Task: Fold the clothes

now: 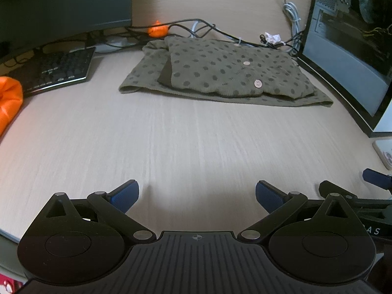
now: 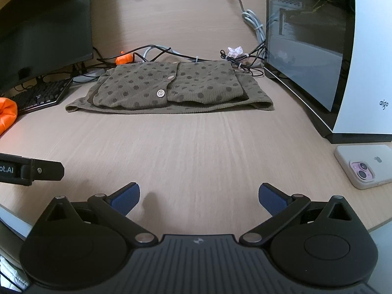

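An olive green cardigan with dark polka dots and pale buttons (image 1: pixel 220 73) lies folded in a flat rectangle at the far side of the light wooden desk (image 1: pixel 183 147); it also shows in the right wrist view (image 2: pixel 171 88). My left gripper (image 1: pixel 197 197) is open and empty, low over the near part of the desk, well short of the cardigan. My right gripper (image 2: pixel 199 197) is open and empty too, likewise near the front edge. The right gripper's blue pad shows at the right edge of the left wrist view (image 1: pixel 376 178). Part of the left gripper shows at the left in the right wrist view (image 2: pixel 31 169).
A black keyboard (image 1: pixel 58 68) and monitor (image 2: pixel 41 29) stand at the left. An orange cloth (image 1: pixel 9 103) lies at the far left. A PC case with glass side (image 2: pixel 318 49) stands at the right, with a phone (image 2: pixel 365 165) before it. Cables (image 1: pixel 196 28) run behind the cardigan.
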Demonstrator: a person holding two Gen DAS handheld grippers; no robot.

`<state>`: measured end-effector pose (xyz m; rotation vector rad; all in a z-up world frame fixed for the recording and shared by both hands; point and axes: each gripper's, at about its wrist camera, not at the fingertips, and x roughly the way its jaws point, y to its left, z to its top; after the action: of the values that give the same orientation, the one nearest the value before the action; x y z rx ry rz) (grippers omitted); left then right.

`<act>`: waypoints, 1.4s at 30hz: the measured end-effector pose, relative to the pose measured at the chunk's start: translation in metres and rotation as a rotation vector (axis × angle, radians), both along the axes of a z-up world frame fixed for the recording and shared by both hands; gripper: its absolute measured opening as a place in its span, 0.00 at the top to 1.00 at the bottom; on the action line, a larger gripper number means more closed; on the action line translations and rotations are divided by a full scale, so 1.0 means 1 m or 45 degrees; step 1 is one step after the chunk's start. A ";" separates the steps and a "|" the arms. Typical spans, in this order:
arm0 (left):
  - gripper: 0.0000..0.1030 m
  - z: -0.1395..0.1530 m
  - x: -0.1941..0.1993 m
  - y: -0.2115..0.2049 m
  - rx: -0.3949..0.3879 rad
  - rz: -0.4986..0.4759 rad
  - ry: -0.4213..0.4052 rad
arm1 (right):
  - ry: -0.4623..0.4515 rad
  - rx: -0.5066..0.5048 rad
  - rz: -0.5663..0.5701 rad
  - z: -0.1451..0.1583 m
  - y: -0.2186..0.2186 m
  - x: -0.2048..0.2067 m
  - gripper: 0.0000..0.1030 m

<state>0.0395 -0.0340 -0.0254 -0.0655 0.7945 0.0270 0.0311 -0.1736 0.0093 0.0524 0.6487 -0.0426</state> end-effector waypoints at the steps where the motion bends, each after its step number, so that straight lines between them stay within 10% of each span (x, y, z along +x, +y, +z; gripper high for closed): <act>1: 0.00 0.000 0.000 0.000 -0.001 -0.001 0.000 | 0.000 -0.001 -0.001 0.000 0.000 0.000 0.00; 42: 0.00 0.002 -0.007 0.033 0.066 -0.219 -0.019 | 0.027 -0.106 -0.161 0.006 0.047 -0.014 0.00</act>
<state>0.0329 -0.0013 -0.0231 0.0518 0.7822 -0.1154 0.0173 -0.1262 0.0154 0.0129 0.6637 -0.1919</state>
